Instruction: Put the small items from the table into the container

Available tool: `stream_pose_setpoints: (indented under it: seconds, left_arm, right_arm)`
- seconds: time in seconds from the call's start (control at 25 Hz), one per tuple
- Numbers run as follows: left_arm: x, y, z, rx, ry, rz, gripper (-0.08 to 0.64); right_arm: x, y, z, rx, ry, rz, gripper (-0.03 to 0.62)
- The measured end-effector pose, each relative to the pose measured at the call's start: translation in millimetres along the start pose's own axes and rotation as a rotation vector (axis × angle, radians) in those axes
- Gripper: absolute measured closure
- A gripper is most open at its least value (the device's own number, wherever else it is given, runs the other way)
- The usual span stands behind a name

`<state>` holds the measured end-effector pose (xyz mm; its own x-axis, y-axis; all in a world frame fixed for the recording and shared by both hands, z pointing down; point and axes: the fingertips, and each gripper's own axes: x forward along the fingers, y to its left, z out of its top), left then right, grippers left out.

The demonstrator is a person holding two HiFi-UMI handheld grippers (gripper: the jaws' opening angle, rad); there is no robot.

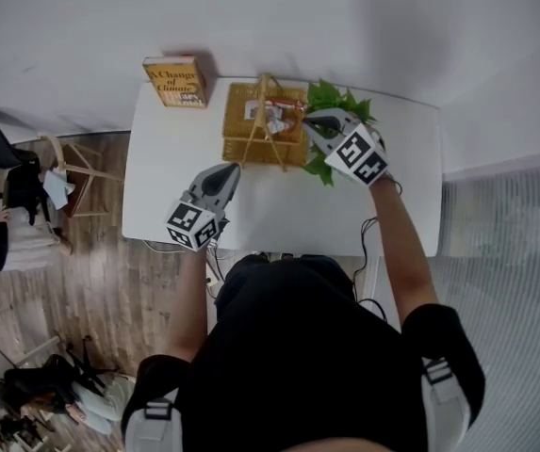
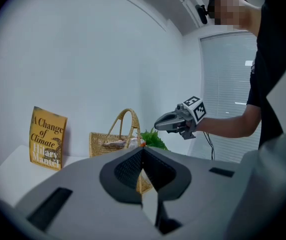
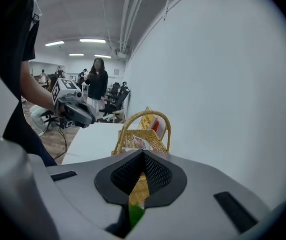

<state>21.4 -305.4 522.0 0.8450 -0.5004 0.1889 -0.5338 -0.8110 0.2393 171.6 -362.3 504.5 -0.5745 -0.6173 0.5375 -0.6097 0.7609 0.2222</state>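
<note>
A wicker basket with a tall handle stands at the back of the white table; several small packets lie inside it. My right gripper hovers at the basket's right rim, shut, with nothing between its jaws. My left gripper hangs over the table in front of the basket, apart from it, and its jaws meet with nothing held. The left gripper view shows the basket ahead and the right gripper above it. In the right gripper view the basket lies ahead.
A yellow book stands at the table's back left corner, also in the left gripper view. A green leafy plant sits right of the basket, under my right gripper. A cable hangs off the front edge. A person stands far off.
</note>
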Motion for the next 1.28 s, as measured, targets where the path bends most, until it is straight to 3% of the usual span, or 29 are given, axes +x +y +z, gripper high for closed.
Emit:
stream_pose_setpoints:
  seconds: [0.32, 0.68, 1.28]
  left_arm:
    - [17.6, -34.3, 10.6, 0.052, 0.007, -0.071, 0.558]
    - [24.6, -61.9, -2.6, 0.053, 0.017, -0.102, 0.558]
    - [22.1, -60.2, -6.7, 0.050, 0.012, -0.067, 0.558]
  right_arm:
    - [-64.8, 46.7, -31.4, 0.234, -0.173, -0.105, 0.571]
    - [-83.8, 75.6, -80.8, 0.331, -0.172, -0.094, 0.571]
    - [-75.6, 74.1, -82.6, 0.320, -0.183, -0.068, 0.571]
